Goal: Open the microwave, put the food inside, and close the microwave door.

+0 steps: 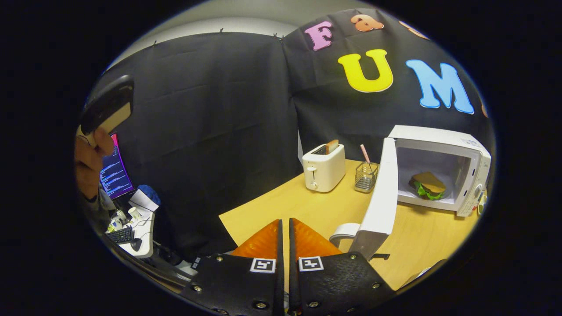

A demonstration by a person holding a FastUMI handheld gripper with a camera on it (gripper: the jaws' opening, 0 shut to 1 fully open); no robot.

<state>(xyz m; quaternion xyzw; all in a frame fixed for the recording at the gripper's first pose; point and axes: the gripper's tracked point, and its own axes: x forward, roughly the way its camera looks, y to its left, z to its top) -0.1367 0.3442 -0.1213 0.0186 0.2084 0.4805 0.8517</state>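
The hand-held gripper (284,228) hid the worktop (412,245) right under its orange fingers (263,241), which stood nearly together with nothing between them. The open microwave door (380,197) covered part of a white mug (344,232) behind it. The sandwich (426,185) inside the microwave (443,169) was too small to make out its filling beyond green.

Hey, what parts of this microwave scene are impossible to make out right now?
- Microwave controls: too small at the panel's edge, gripper view.
- Mug: mostly hidden behind the open door and the shut tool.
- Sandwich filling: too small beyond green leaves.
- Toaster slot: one slice pokes out; the rest sits hidden inside.
- Wire holder contents: only a pink stick is clear.
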